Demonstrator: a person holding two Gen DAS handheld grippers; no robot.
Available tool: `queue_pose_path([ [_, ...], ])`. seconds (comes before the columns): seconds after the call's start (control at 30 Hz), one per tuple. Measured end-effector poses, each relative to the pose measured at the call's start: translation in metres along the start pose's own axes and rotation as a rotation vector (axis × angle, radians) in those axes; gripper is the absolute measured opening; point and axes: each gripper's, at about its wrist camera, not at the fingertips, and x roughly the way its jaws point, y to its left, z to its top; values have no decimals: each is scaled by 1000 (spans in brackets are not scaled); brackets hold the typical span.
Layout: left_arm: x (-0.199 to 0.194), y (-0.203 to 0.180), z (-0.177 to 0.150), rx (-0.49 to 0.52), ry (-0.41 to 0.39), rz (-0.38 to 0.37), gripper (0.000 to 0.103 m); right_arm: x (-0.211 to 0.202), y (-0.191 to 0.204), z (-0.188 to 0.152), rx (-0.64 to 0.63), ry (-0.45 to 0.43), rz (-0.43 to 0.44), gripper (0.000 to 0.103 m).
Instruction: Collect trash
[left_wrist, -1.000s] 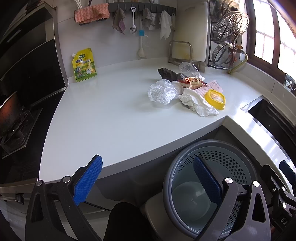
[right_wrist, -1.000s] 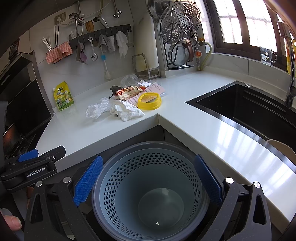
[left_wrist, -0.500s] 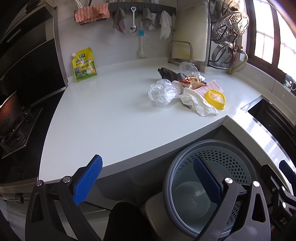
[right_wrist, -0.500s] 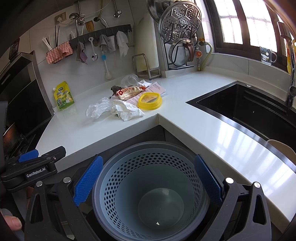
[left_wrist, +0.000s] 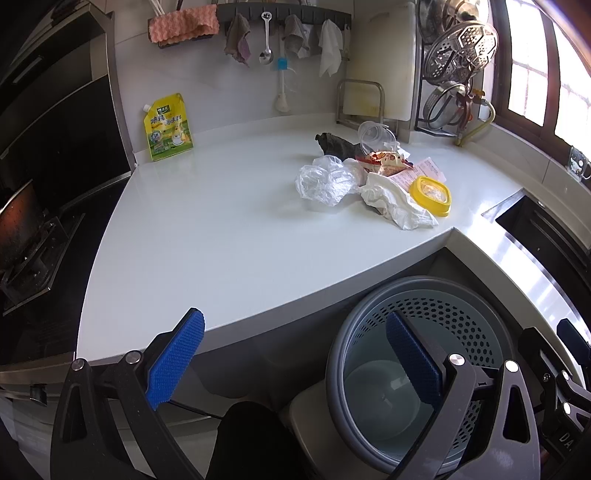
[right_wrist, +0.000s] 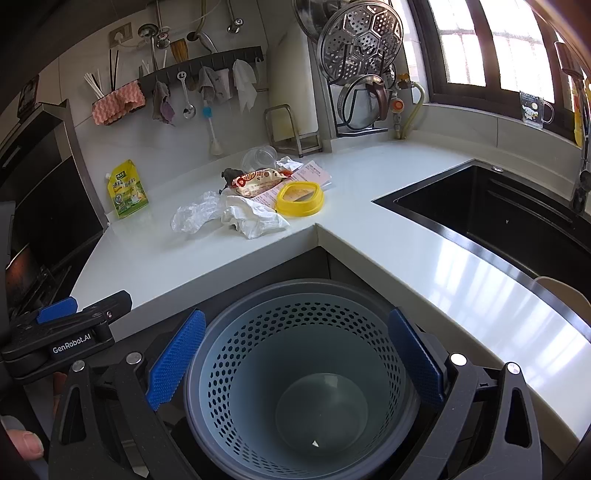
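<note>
Below counter corner: perforated bin (right_wrist: 301, 373); trash pile (left_wrist: 369, 181) on counter (left_wrist: 221, 229); both tools (left_wrist: 293, 360) (right_wrist: 295, 360) spread, empty.

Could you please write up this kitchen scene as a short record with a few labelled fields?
setting: white corner counter beside a dark sink
trash pile: clear plastic bag, crumpled white paper, snack wrapper, yellow lid, clear cup, receipt
bin: perforated grey bin below the counter edge, nearly empty
left gripper: open, holding nothing
right gripper: open, above the bin
progress: all trash on the counter
</note>
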Motion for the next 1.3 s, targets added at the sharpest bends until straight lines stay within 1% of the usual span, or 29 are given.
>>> queue_pose_path([
  [0.23, 1, 1, -1, -2, 2, -2, 97, 4, -1, -2, 2, 6, 1, 94],
  [0.47, 12, 3, 1, -4, 6, 7, 97, 17, -10, -1, 6, 19, 2, 94],
  [0.6, 19, 2, 8, -11, 14, 4, 97, 23, -16, 10, 8, 11, 3, 94],
  [0.8, 28, 2, 23, -24, 10, -43, 97, 34, -20, 30, -7, 17, -30, 94],
  [0.9, 29, 2, 34, -16, 0, -44, 97, 31, -21, 40, -5, -18, -28, 94],
  [1.03, 28, 1, 45, -7, -33, -33, 97, 32, -26, 54, -28, -29, -28, 94],
  [1.2, 38, -2, 58, -18, -38, 3, 97, 45, -36, 74, -40, -18, 19, 94],
  [1.3, 45, -2, 64, -42, -44, 25, 97, 55, -36, 87, -83, -3, 41, 94],
])
